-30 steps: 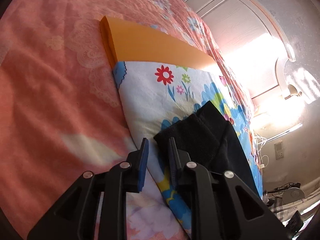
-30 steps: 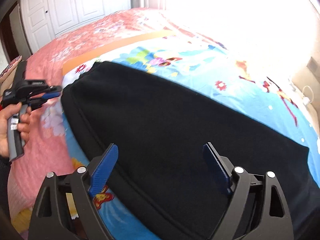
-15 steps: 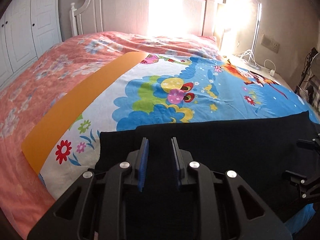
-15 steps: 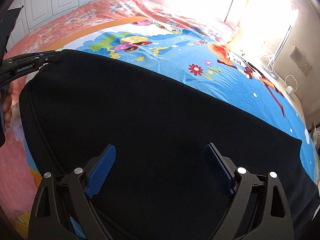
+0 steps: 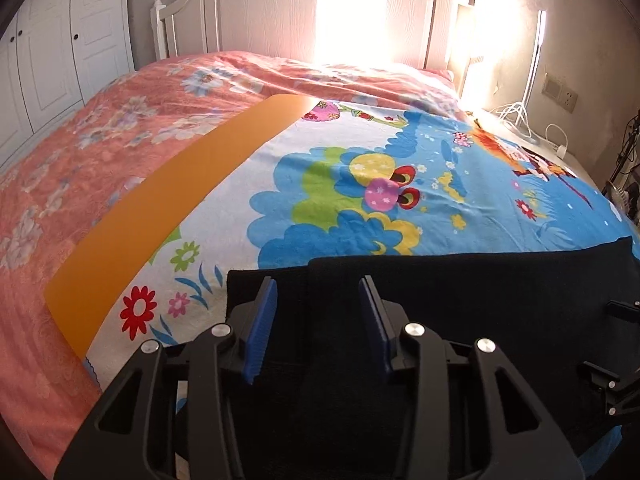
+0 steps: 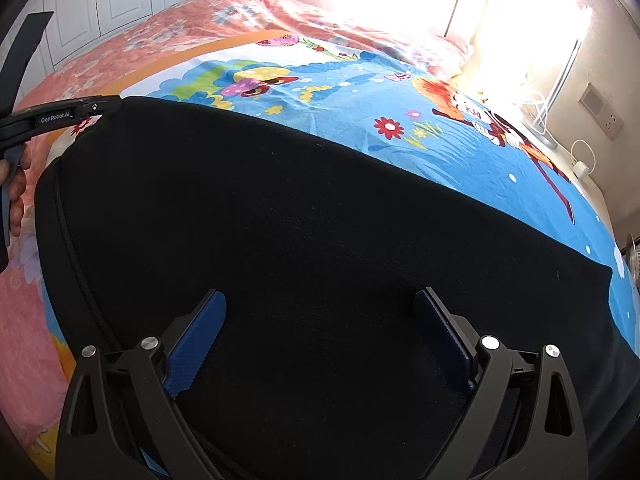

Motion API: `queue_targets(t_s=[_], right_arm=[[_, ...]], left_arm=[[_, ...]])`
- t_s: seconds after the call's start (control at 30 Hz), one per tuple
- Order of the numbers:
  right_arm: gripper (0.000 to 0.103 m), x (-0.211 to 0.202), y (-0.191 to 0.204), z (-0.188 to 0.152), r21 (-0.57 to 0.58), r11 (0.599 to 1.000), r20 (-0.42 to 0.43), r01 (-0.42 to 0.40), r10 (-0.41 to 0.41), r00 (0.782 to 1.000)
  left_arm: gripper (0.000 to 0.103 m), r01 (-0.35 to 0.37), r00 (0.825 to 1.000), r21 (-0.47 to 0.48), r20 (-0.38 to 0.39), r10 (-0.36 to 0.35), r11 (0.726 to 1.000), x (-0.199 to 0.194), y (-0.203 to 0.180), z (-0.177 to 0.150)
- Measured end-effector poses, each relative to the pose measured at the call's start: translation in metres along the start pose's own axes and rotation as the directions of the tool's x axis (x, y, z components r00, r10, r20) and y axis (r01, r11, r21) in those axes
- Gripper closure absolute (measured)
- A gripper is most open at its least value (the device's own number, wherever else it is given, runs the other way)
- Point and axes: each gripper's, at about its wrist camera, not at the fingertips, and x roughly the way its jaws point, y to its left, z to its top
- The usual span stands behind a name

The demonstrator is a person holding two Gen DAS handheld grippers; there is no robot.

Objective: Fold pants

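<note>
The black pants (image 5: 480,320) lie flat across a cartoon-printed sheet (image 5: 360,184) on the bed, with a folded layer at their left end. My left gripper (image 5: 319,292) hovers over that left end; its jaws are opening and the pads press on nothing. In the right wrist view the pants (image 6: 300,220) fill the middle. My right gripper (image 6: 320,300) hangs low over them, its jaws wide and still opening, with cloth below but none pinched. The left gripper (image 6: 60,114) shows there at the pants' far left corner, held by a hand (image 6: 16,192).
An orange strip (image 5: 160,208) borders the sheet on the left, on a pink floral bedspread (image 5: 80,160). A white headboard (image 5: 280,12) stands behind, wardrobe doors (image 5: 60,60) at the left. Cables (image 5: 520,116) and a wall socket (image 5: 560,94) are at the right.
The left gripper rolled upright and swung from the bed's side to over the pants' left end, and its jaws widened. The right gripper sank slightly toward the pants and opened a little more.
</note>
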Motion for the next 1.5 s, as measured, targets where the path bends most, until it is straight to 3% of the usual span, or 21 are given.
queue_targets(t_s=[0.03, 0.07, 0.17, 0.3, 0.37, 0.43, 0.47, 0.5, 0.57, 0.6, 0.67, 0.8, 0.9, 1.0, 1.07, 1.1, 1.13, 1.17, 1.27, 1.37, 1.5], right_arm=[[0.011, 0.000, 0.000, 0.000, -0.001, 1.000, 0.002, 0.000, 0.000, 1.000], [0.011, 0.000, 0.000, 0.000, -0.001, 1.000, 0.002, 0.000, 0.000, 1.000], [0.011, 0.001, 0.000, 0.000, 0.003, 1.000, 0.001, -0.001, 0.001, 1.000], [0.011, 0.001, -0.001, 0.000, 0.011, 1.000, -0.005, -0.006, 0.006, 1.000], [0.011, 0.001, -0.001, 0.000, 0.013, 1.000, -0.009, -0.006, 0.006, 1.000], [0.011, 0.002, -0.002, 0.001, 0.023, 1.000, -0.016, -0.006, 0.006, 1.000], [0.009, 0.002, -0.003, 0.001, 0.033, 0.999, -0.019, -0.007, 0.007, 1.000], [0.004, 0.002, -0.003, 0.001, 0.041, 0.999, -0.025, 0.001, 0.000, 1.000], [0.004, 0.004, -0.006, 0.000, 0.064, 0.998, -0.036, 0.000, 0.003, 0.999], [0.004, 0.004, -0.007, -0.001, 0.068, 0.998, -0.037, -0.009, 0.012, 0.999], [0.004, 0.006, -0.009, -0.001, 0.068, 0.997, -0.038, -0.027, 0.030, 0.999], [0.004, 0.007, -0.011, -0.002, 0.072, 0.996, -0.026, -0.043, 0.045, 0.999], [0.004, 0.006, -0.010, -0.004, 0.069, 0.997, -0.009, -0.043, 0.043, 0.999], [0.004, 0.005, -0.010, -0.006, 0.066, 0.997, 0.009, -0.044, 0.043, 0.999], [0.004, 0.005, -0.010, -0.007, 0.064, 0.997, 0.015, -0.045, 0.044, 0.999], [0.004, 0.005, -0.010, -0.007, 0.063, 0.997, 0.016, -0.046, 0.045, 0.999], [0.004, 0.005, -0.010, -0.006, 0.061, 0.997, 0.013, -0.046, 0.045, 0.999], [0.004, 0.005, -0.010, -0.006, 0.059, 0.997, 0.010, -0.045, 0.045, 0.999], [0.004, 0.005, -0.010, -0.002, 0.037, 0.998, -0.029, -0.052, 0.054, 0.998], [0.005, 0.003, -0.013, 0.014, 0.011, 0.993, -0.089, -0.114, 0.115, 0.989], [0.005, -0.004, 0.003, 0.049, -0.097, 0.983, -0.056, -0.158, 0.154, 0.987]], left_arm=[[0.063, -0.026, 0.999, -0.032, -0.045, 0.025, 0.999, 0.010, 0.008, -0.003], [0.061, 0.003, 0.997, -0.091, -0.070, -0.009, 0.996, 0.018, 0.020, -0.006], [0.056, 0.060, 0.996, -0.224, -0.055, -0.074, 0.973, 0.020, 0.042, -0.012], [0.057, 0.070, 0.996, -0.270, -0.026, -0.080, 0.960, 0.015, 0.044, -0.017], [0.057, 0.101, 0.994, -0.333, -0.014, -0.112, 0.938, 0.016, 0.051, -0.021], [0.057, 0.147, 0.988, -0.428, 0.017, -0.155, 0.892, 0.016, 0.063, -0.025], [0.062, 0.156, 0.987, -0.484, 0.036, -0.159, 0.861, 0.014, 0.071, -0.028], [0.077, 0.122, 0.992, -0.543, 0.039, -0.120, 0.831, 0.010, 0.080, -0.031], [0.079, 0.151, 0.988, -0.657, 0.084, -0.128, 0.739, 0.002, 0.104, -0.044], [0.079, 0.161, 0.987, -0.675, 0.104, -0.124, 0.720, -0.004, 0.110, -0.049], [0.079, 0.211, 0.977, -0.627, 0.160, -0.141, 0.749, -0.023, 0.106, -0.050], [0.079, 0.350, 0.932, -0.428, 0.251, -0.263, 0.833, -0.066, 0.058, -0.053], [0.079, 0.430, 0.892, -0.296, 0.283, -0.352, 0.853, -0.089, 0.010, -0.066], [0.078, 0.417, 0.896, -0.156, 0.233, -0.377, 0.895, -0.092, -0.045, -0.083], [0.076, 0.435, 0.892, -0.105, 0.185, -0.412, 0.894, -0.080, -0.072, -0.096], [0.070, 0.428, 0.898, -0.101, 0.157, -0.410, 0.898, -0.071, -0.080, -0.103], [0.071, 0.410, 0.908, -0.109, 0.138, -0.395, 0.905, -0.060, -0.083, -0.109], [0.070, 0.427, 0.898, -0.122, 0.177, -0.403, 0.896, -0.058, -0.081, -0.115], [0.071, 0.520, 0.851, -0.241, 0.229, -0.473, 0.820, -0.052, -0.061, -0.122], [0.075, 0.520, 0.847, -0.231, 0.264, -0.462, 0.822, -0.051, -0.062, -0.130], [0.075, 0.534, 0.835, -0.260, 0.316, -0.451, 0.805, -0.052, -0.061, -0.138]])
